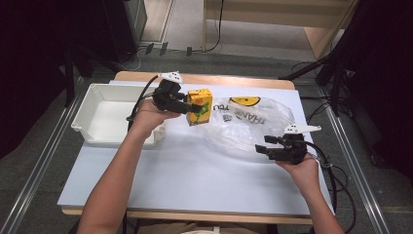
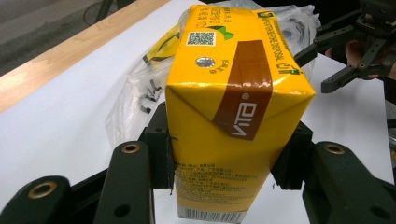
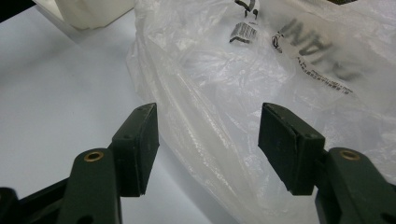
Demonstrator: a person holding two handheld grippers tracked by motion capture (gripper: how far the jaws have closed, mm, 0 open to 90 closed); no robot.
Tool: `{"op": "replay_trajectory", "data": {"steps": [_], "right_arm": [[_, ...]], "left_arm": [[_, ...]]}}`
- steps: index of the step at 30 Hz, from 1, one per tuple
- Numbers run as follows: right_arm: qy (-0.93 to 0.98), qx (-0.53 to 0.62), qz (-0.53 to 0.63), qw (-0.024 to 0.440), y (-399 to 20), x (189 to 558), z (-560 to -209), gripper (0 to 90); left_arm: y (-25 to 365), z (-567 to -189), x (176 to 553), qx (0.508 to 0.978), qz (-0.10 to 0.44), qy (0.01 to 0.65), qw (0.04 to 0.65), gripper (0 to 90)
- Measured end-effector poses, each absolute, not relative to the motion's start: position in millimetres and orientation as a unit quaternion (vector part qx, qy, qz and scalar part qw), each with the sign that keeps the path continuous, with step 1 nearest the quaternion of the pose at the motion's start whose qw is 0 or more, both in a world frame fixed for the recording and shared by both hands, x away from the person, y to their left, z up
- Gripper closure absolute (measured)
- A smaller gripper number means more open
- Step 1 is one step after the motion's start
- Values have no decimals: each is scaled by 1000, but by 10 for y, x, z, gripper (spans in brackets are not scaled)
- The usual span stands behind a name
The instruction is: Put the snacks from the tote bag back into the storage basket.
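A yellow Vita drink carton (image 1: 200,106) with a brown stripe is clamped between the pads of my left gripper (image 1: 195,107), lifted just left of the plastic bag. In the left gripper view the carton (image 2: 233,116) sits squarely between both pads. A clear plastic bag (image 1: 248,122) with black lettering and a yellow smiley lies crumpled on the white table. My right gripper (image 1: 261,145) stands open at the bag's right edge. Seen from the right gripper view, the bag (image 3: 261,84) lies between and beyond the spread fingers, and my right gripper (image 3: 208,144) holds nothing.
A white plastic bin (image 1: 104,117) stands at the table's left, behind my left forearm. The white tabletop (image 1: 195,170) has free room toward the front. Cables trail off the right side. Dark stands and a wooden shelf sit beyond the table.
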State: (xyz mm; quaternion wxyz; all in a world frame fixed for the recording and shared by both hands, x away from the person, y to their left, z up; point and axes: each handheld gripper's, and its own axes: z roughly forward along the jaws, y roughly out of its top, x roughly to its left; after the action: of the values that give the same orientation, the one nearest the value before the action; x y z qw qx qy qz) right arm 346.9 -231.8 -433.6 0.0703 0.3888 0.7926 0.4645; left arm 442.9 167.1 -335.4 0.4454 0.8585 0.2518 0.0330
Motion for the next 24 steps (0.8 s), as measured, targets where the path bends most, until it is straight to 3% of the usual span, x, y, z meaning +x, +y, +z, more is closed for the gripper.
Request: {"op": "replay_trajectory", "data": {"steps": [24], "right_arm": [[793, 387, 464, 71, -2302, 3480, -4338, 391]], "left_arm": [[2135, -3268, 4503, 840, 52, 292, 454, 523]]}}
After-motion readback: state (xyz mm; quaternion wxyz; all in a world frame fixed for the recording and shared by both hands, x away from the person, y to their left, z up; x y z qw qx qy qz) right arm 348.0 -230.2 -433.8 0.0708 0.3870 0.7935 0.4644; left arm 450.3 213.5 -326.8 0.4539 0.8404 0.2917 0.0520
